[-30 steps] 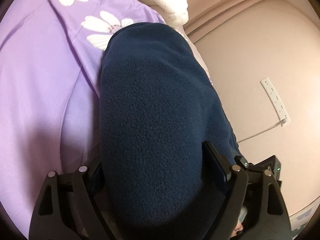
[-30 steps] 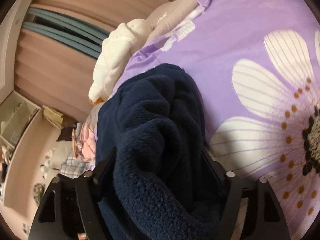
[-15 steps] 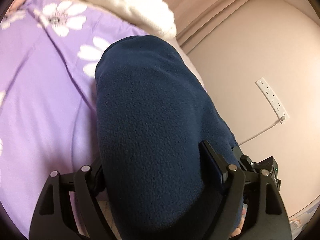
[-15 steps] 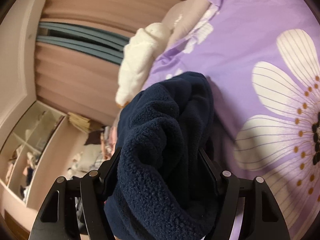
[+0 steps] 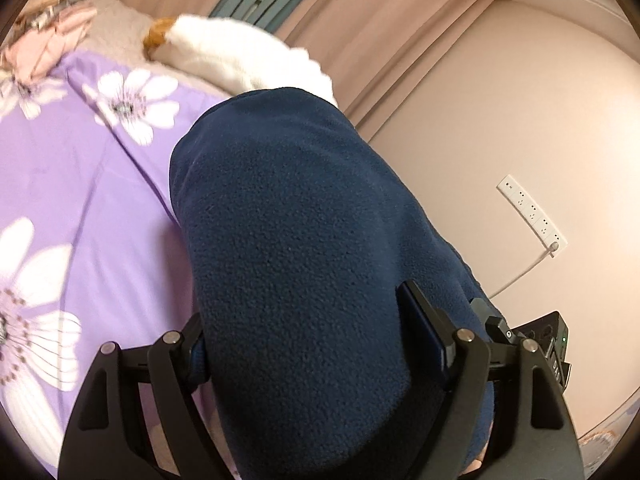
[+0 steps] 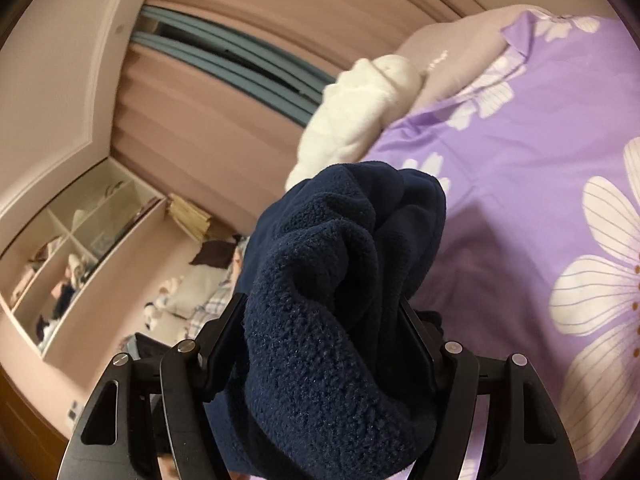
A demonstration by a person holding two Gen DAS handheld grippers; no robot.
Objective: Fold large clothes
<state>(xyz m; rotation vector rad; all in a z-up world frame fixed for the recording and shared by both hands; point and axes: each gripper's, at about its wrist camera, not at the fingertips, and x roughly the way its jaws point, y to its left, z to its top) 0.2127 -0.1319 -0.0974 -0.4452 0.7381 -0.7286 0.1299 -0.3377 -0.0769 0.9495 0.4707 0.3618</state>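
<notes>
Lifted higher off the purple bedspread (image 5: pixel 80 184), both claws pinch the navy fleece (image 5: pixel 304 240), hiding white blanket (image 6: pixel 352 120)

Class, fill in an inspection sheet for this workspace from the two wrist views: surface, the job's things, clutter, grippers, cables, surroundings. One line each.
Surface: purple floral bedcover, spread over the bed.
Job's things: navy fleece garment, bunched and draped forward between the fingers of both grippers.
Clutter: white fluffy blanket at the far end of the bed; pink clothes beyond the bedcover's corner.
Grippers: left gripper shut on the fleece; right gripper shut on another bunch of it.
Cables: white cable running down the wall from the power strip.
Surroundings: pinkish curtains, open shelf unit holding mixed items, plain wall.
</notes>
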